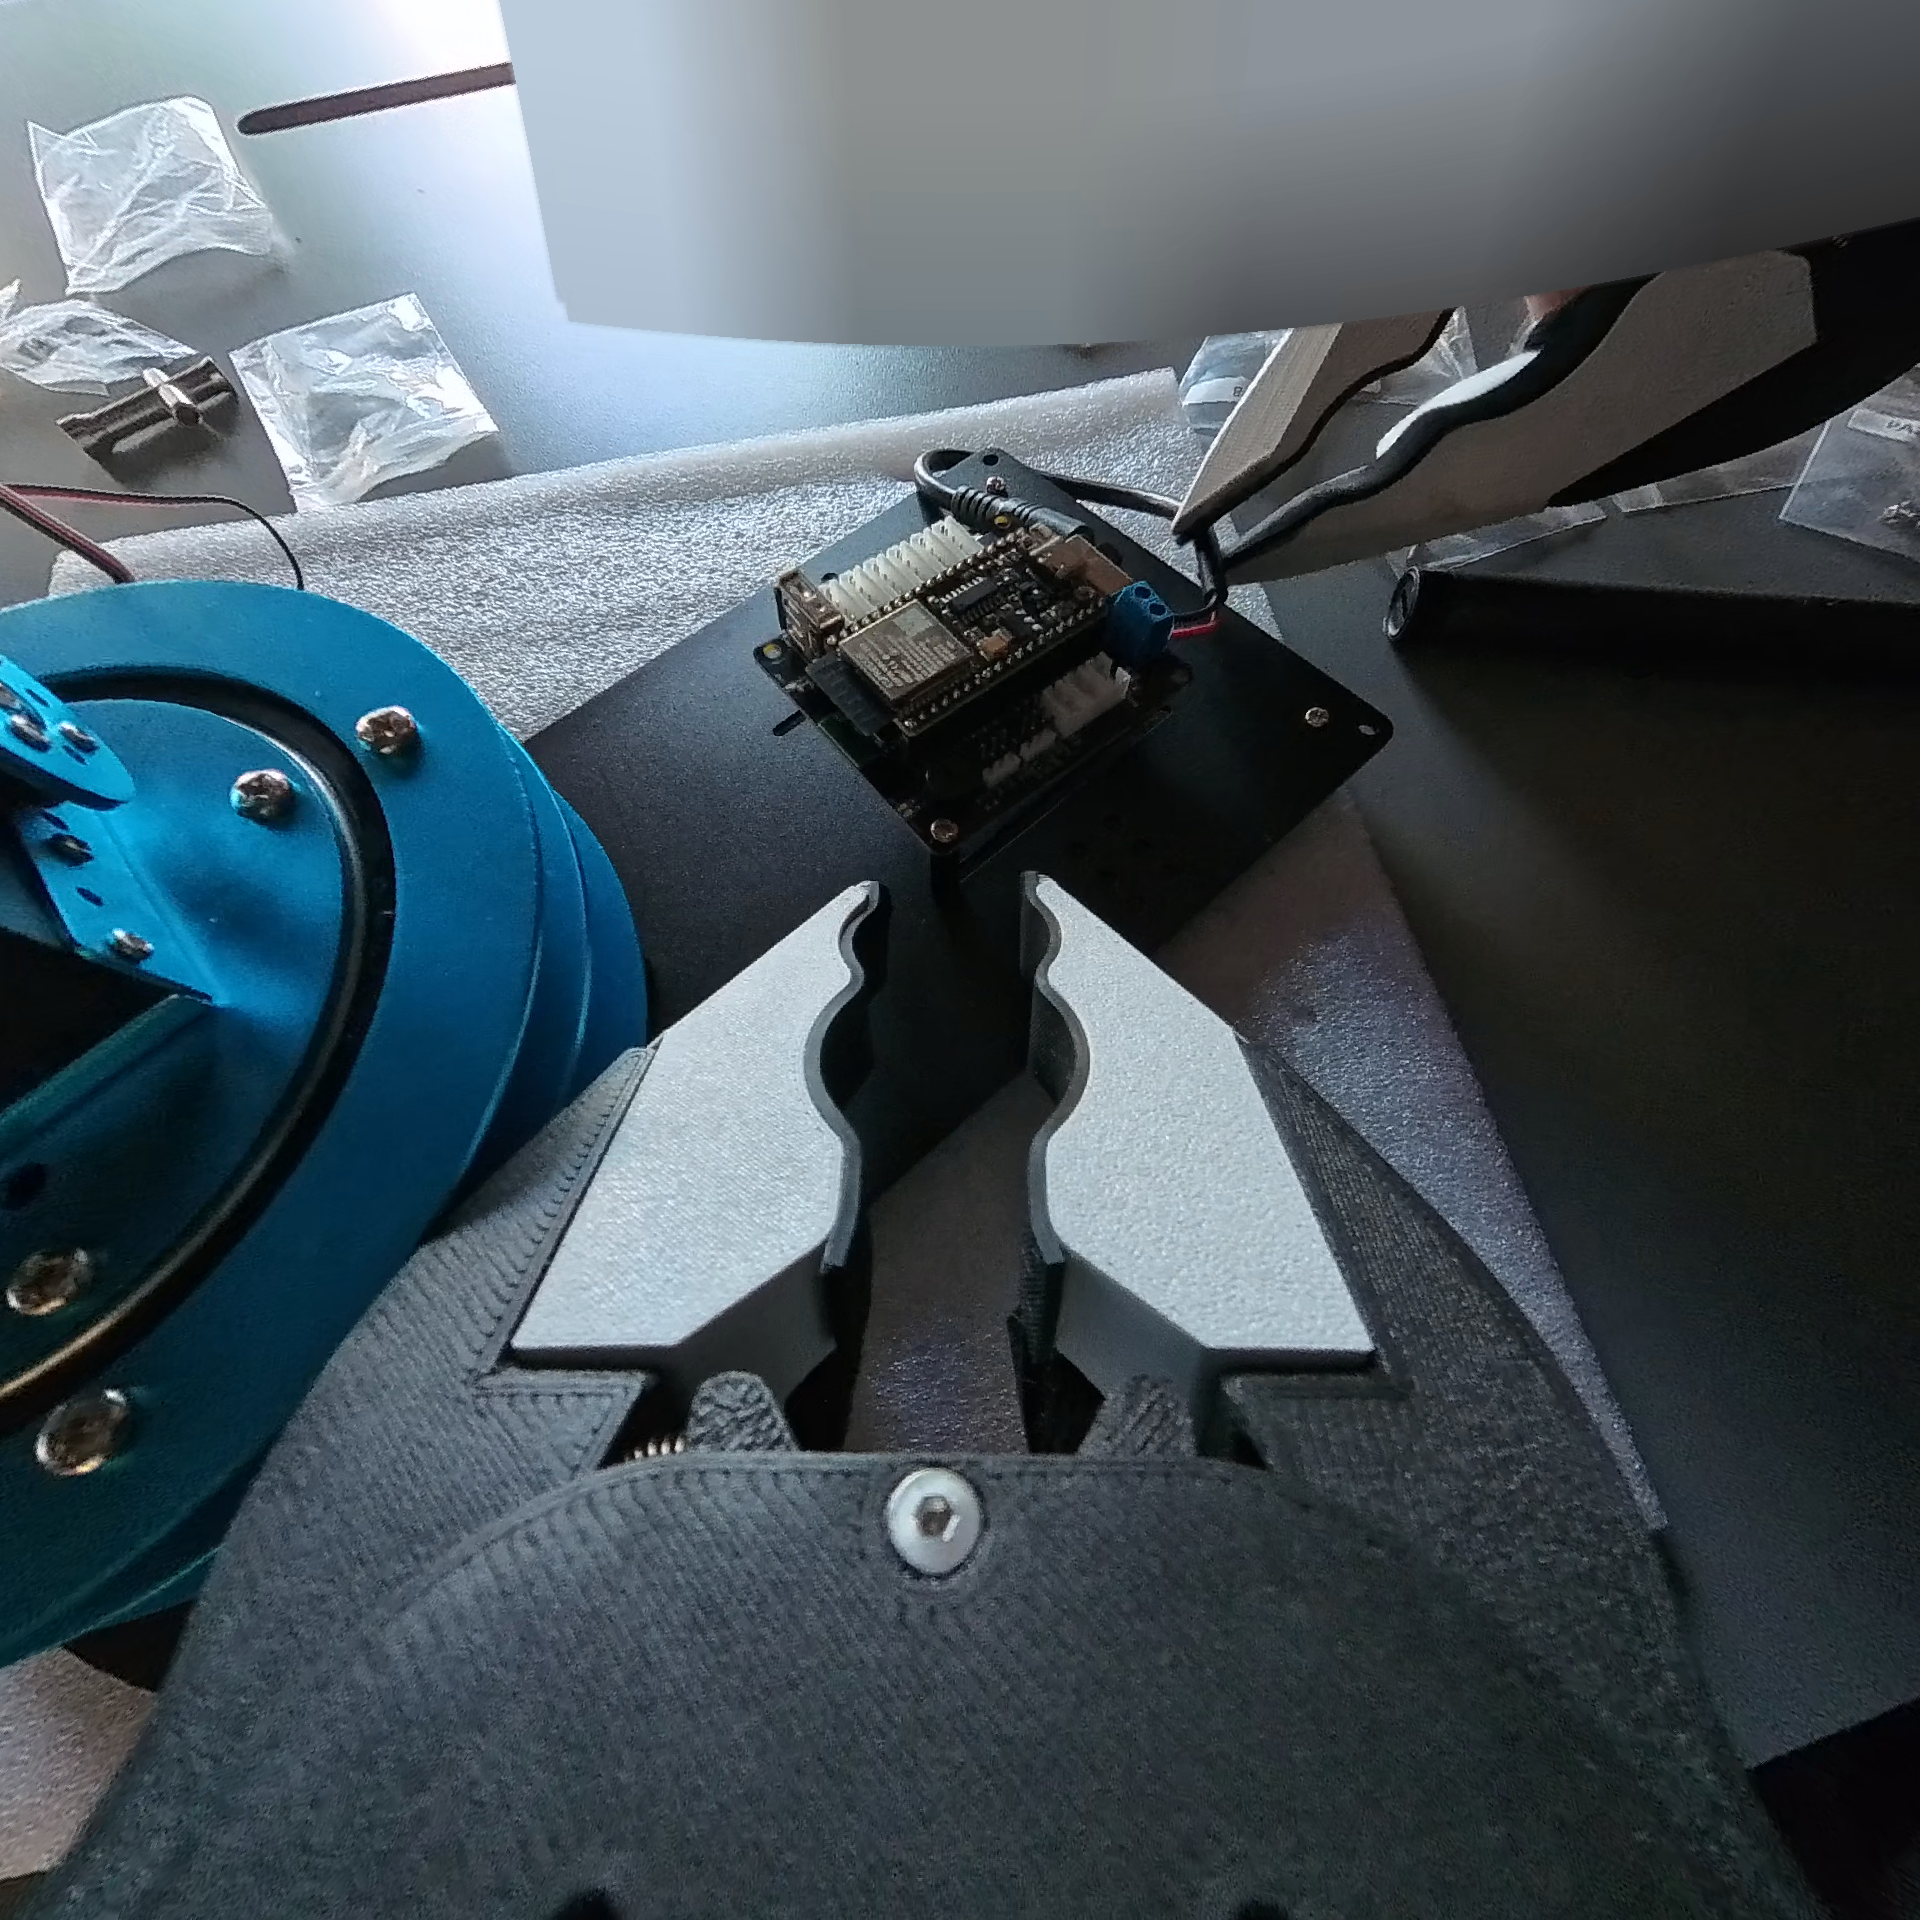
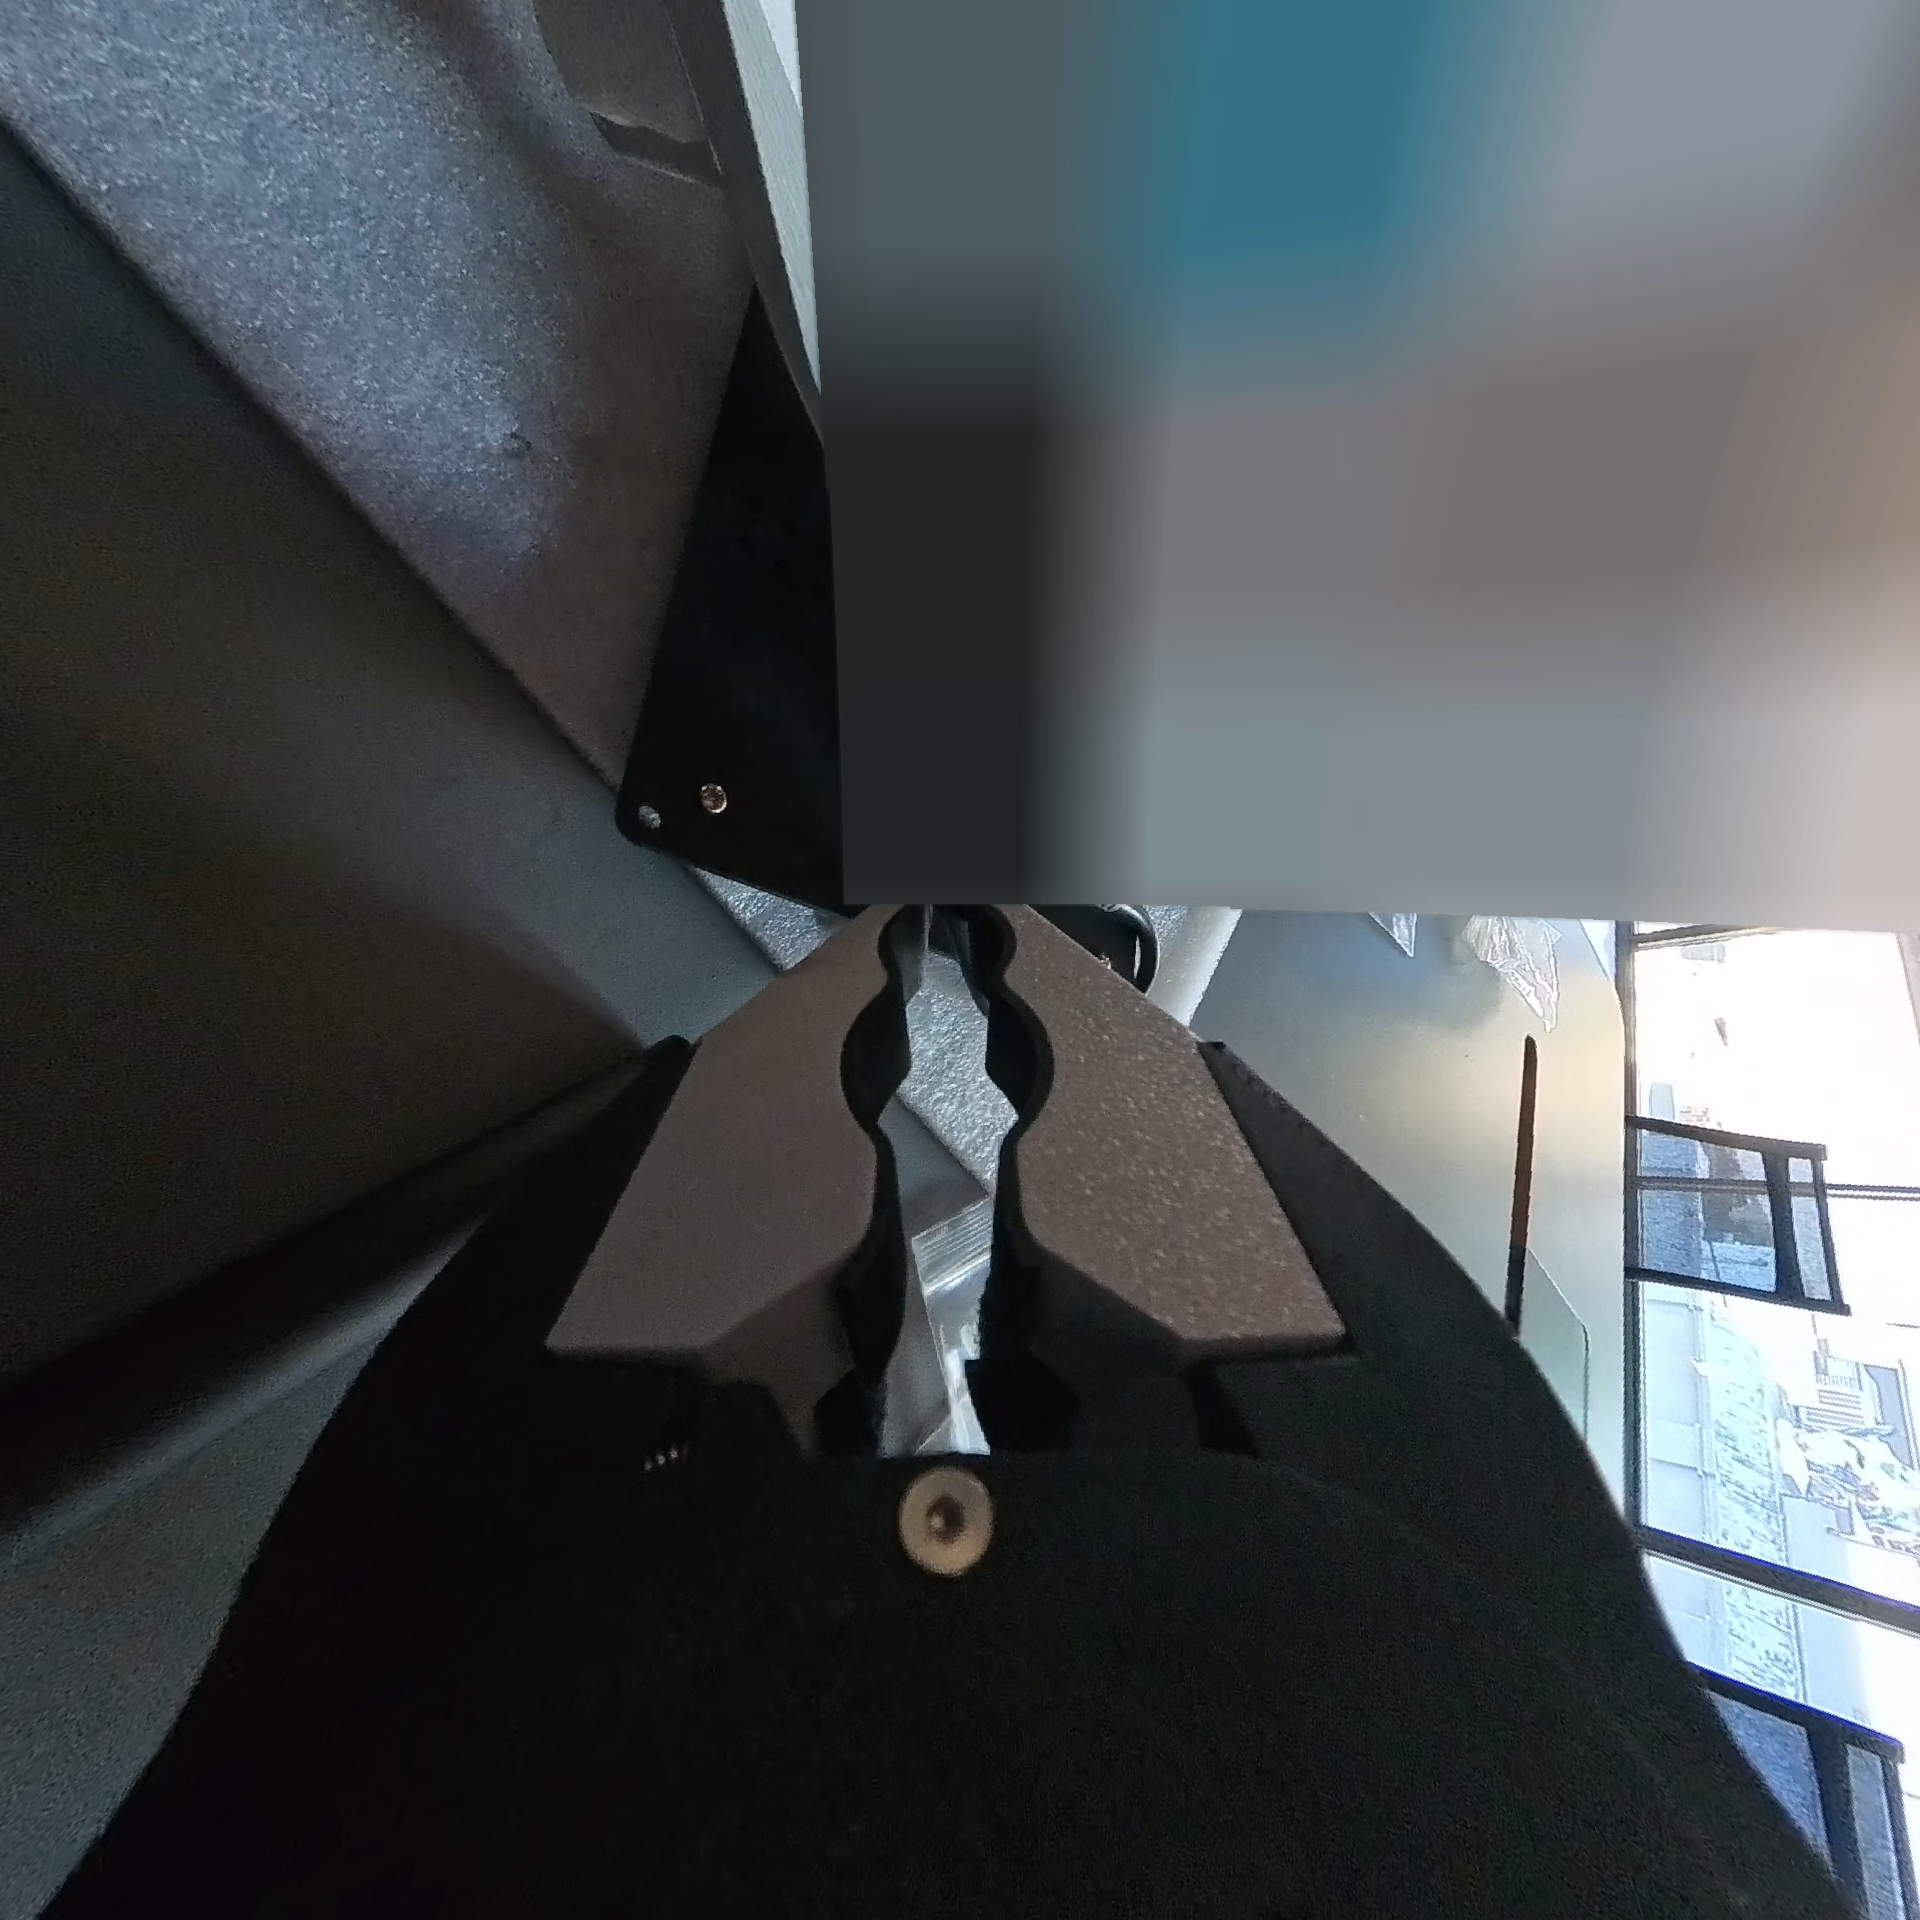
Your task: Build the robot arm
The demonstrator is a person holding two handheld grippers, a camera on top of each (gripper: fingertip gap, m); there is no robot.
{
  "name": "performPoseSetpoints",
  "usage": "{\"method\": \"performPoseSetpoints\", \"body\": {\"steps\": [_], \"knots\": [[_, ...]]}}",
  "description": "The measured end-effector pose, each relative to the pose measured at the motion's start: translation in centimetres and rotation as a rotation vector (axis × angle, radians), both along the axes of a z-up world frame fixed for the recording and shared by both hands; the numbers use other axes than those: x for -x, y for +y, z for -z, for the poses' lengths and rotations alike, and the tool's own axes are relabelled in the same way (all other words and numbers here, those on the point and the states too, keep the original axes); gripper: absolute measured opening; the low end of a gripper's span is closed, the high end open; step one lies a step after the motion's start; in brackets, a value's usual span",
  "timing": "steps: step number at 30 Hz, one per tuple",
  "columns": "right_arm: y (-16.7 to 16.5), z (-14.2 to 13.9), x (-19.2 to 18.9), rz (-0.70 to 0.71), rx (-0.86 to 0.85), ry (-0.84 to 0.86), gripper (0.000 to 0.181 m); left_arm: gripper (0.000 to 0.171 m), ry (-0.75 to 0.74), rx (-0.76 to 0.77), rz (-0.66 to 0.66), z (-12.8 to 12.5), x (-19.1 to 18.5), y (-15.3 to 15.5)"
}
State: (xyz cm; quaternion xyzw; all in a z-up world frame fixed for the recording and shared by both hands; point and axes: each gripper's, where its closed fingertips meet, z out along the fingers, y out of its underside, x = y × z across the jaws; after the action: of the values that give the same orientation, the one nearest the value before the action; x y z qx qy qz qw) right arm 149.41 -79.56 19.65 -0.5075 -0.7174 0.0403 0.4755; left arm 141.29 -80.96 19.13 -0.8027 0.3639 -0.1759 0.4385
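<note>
- Up close, the left claw (image 1: 951, 894) is spread with nothing between its fingers, hovering just short of the circuit board (image 1: 961, 649) on its black plate (image 1: 1226, 748).
- At the board's far corner, the right claw (image 1: 1210, 535) is pinching the black cable (image 1: 1101, 499).
- Beside the left claw stands a blue round base (image 1: 447, 935); foam sheet (image 1: 582, 540) covers the worktop (image 1: 1662, 935).

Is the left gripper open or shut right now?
Open: the left gripper shows a clear gap between its fingertips, nothing held, just short of the circuit board.
</note>
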Motion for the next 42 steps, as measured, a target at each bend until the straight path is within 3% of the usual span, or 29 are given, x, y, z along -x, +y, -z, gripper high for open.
{"method": "performPoseSetpoints", "body": {"steps": [16,20,25,35,42], "knots": [[0.1,-0.5,-0.2,0.010,-0.042,-0.011,0.005,0.032,-0.028,-0.014,0.006,-0.6,-0.4,0.1],[0.1,-0.4,-0.2,0.010,-0.034,-0.002,0.005,0.029,-0.010,-0.103,-0.001,-2.3,0.2,0.4],[0.1,-0.3,-0.3,0.010,-0.032,-0.004,0.005,0.038,-0.026,-0.158,0.127,-4.9,-1.5,-0.3],[0.1,0.0,-0.2,0.007,-0.017,0.001,0.006,0.082,0.240,-0.095,0.294,-3.7,-4.4,1.7],[0.1,0.0,-0.2,0.004,-0.025,-0.007,0.006,0.085,0.421,0.027,0.342,-1.5,-4.4,2.0]]}}
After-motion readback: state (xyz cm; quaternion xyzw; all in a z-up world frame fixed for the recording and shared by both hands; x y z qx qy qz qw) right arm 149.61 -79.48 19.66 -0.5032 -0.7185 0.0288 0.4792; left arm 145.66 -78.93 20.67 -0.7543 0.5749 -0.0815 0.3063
